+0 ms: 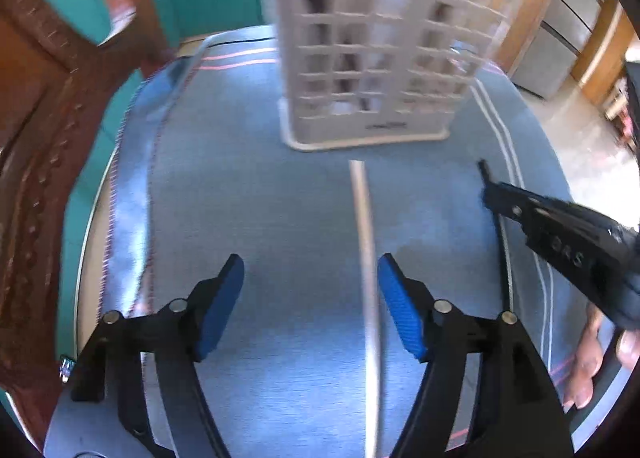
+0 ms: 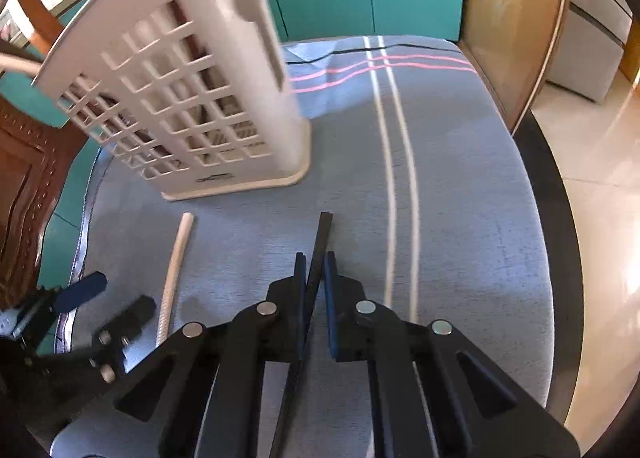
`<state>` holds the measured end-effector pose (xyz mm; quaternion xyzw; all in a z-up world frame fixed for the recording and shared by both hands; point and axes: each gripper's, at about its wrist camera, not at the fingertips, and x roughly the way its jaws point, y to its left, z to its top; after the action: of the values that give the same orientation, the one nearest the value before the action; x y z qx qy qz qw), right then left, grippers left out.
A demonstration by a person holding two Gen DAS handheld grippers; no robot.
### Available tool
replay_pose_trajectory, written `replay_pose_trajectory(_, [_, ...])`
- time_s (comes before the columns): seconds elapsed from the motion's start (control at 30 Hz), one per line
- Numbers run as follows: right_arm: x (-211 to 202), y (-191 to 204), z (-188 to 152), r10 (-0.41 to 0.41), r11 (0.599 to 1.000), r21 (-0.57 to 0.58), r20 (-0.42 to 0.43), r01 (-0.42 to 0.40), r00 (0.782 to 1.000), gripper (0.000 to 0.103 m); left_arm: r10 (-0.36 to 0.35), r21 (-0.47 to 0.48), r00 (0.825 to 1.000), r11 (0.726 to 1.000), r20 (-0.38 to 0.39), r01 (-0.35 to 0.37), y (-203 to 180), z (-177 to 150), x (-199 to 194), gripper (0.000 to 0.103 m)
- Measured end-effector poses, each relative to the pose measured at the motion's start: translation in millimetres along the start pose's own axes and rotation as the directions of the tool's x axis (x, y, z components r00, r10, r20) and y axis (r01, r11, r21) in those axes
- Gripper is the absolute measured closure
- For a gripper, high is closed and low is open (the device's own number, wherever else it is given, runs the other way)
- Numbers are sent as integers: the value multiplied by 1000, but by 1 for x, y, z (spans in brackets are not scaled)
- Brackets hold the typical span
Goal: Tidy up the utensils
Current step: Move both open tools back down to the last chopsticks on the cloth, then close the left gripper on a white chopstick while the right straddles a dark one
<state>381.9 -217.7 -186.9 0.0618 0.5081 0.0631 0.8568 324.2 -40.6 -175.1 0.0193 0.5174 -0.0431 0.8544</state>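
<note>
Fingers of the right gripper (image 2: 314,262) are clamped on a black utensil handle (image 2: 322,238), while a white handle (image 1: 366,250) is straddled, untouched, by the spread left gripper (image 1: 310,270).

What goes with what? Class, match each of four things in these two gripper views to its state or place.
Things:
1. left gripper
2. right gripper
3. white utensil
4. utensil holder

States or places:
A. closed on the black utensil
B. stands upright on the blue cloth
C. open, pressing on nothing
D. lies flat between open blue pads

Pairs: 1-C, 2-A, 3-D, 4-B
</note>
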Motion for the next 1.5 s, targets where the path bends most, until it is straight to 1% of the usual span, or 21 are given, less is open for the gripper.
replay_pose_trajectory(0.1, [3,-3,0,2,1000,3,-6,-2,1000,93,-2,22,1000,1000,-10,3,-8,-2,5,32])
replay_pose_trajectory(0.17, [6,-4,1,1,1000,-1,-5,-1,1000,93,9,31,1000,999,-23,-9,-12,-2,11,31])
replay_pose_trajectory(0.27, [4,-5,2,-5,1000,-3,7,5,1000,91,21,35,1000,999,-15,-20,-14,-2,15,27])
replay_pose_trajectory(0.33, [-4,-3,-4,-4,1000,-5,12,4,1000,88,15,28,1000,999,-13,-15,-13,0,17,27])
replay_pose_trajectory(0.4, [-6,-1,-3,-2,1000,-8,10,2,1000,83,14,20,1000,1000,-11,-14,-9,6,23,25])
replay_pose_trajectory(0.53, [-4,4,-6,-5,1000,-23,0,5,1000,78,18,2,1000,1000,2,-18,-10,8,25,21])
replay_pose_trajectory(0.6, [-5,4,-6,-8,1000,-24,1,8,1000,75,13,-15,1000,1000,5,-13,-9,15,31,20])
replay_pose_trajectory(0.7, [-6,2,-7,-13,1000,-17,3,13,1000,73,18,-29,1000,999,12,-18,-7,18,34,18])
replay_pose_trajectory(0.83, [-3,1,-8,-22,1000,-18,-1,22,1000,73,21,-45,1000,999,17,-20,-3,22,38,19])
replay_pose_trajectory(0.9, [-2,2,-9,-31,999,-26,1,31,1000,72,19,-43,1000,999,21,-18,-3,23,38,25])
replay_pose_trajectory(0.93, [-2,3,-9,-33,999,-32,2,34,999,71,19,-39,1000,999,25,-18,-3,23,36,33])
replay_pose_trajectory(0.97, [-2,5,-10,-35,999,-37,3,35,999,68,16,-30,999,999,30,-15,-4,24,35,44])
replay_pose_trajectory(1.0, [-2,8,-10,-39,998,-43,4,39,999,66,15,-28,999,1000,32,-14,-7,24,32,49])
replay_pose_trajectory(1.07, [-2,14,-12,-51,997,-58,7,51,999,65,15,-34,999,999,34,-14,-5,23,30,68])
replay_pose_trajectory(1.1, [-2,15,-13,-55,996,-64,8,55,998,65,16,-40,999,999,34,-14,-5,24,30,73])
replay_pose_trajectory(1.13, [-2,17,-13,-56,996,-68,8,56,998,65,15,-49,999,999,34,-13,-3,25,30,85])
replay_pose_trajectory(1.17, [-3,20,-14,-56,996,-71,8,57,998,65,8,-67,999,998,33,-6,1,25,29,93])
replay_pose_trajectory(1.27, [-4,23,-15,-53,996,-77,6,53,999,65,-8,-87,999,996,32,11,8,26,30,94])
replay_pose_trajectory(1.4, [-4,31,-18,-59,994,-96,4,59,998,64,6,-78,999,997,37,-3,8,27,31,94])
replay_pose_trajectory(1.47, [-1,34,-18,-74,991,-113,7,74,997,64,17,-73,999,997,39,-14,4,25,29,94])
replay_pose_trajectory(1.5, [-1,36,-19,-82,989,-122,10,83,997,64,22,-71,999,997,41,-19,3,18,26,94])
